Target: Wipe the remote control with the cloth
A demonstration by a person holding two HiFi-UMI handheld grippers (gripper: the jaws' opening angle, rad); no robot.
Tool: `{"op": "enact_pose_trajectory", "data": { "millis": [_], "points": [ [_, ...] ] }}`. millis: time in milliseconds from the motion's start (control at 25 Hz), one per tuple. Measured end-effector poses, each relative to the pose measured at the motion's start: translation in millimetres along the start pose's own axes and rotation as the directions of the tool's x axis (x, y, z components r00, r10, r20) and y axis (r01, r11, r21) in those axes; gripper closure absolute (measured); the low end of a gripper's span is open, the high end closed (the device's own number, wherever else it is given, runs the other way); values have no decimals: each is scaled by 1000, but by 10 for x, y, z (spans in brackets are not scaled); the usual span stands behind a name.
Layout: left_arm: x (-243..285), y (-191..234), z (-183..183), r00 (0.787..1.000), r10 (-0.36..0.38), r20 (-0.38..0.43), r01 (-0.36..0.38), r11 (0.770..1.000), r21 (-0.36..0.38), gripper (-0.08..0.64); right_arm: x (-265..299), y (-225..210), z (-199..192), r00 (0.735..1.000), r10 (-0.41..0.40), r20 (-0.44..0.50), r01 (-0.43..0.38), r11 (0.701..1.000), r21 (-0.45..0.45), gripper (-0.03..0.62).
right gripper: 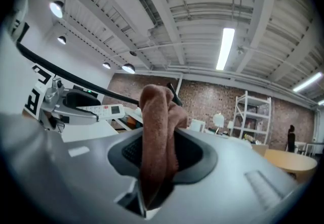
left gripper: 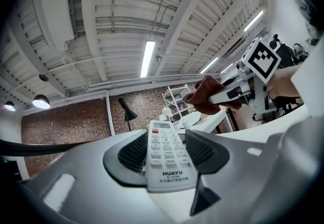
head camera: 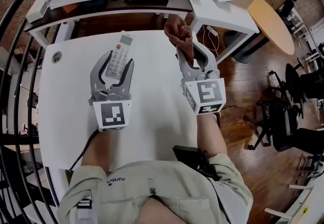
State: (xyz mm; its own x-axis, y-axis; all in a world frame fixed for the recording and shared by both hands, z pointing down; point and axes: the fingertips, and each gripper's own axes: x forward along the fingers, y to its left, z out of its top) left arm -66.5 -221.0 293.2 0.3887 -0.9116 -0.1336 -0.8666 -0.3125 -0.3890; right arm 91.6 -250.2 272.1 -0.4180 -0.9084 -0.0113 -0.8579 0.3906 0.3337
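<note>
The white HUAYU remote control (left gripper: 164,160) is pinched between the pads of the left tongs (head camera: 119,63), button face up, its display end jutting past the tips, held over the white surface (head camera: 66,101). Beside it, the right tongs (head camera: 187,52) pinch a bunched brown cloth (right gripper: 154,132), clear of the remote.

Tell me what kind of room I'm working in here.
Probably a lab-style office or workshop: a bare brick wall, an exposed ceiling with a strip light, and a white work table.
</note>
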Motion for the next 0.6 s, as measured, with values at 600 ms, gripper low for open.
{"op": "enact_pose_trajectory", "data": {
  "millis": [600],
  "points": [
    [-512,-202,723,983,1,183,-43,973,225,316,-510,580,981,990,90,112,-51,950,-309,474]
  ]
}}
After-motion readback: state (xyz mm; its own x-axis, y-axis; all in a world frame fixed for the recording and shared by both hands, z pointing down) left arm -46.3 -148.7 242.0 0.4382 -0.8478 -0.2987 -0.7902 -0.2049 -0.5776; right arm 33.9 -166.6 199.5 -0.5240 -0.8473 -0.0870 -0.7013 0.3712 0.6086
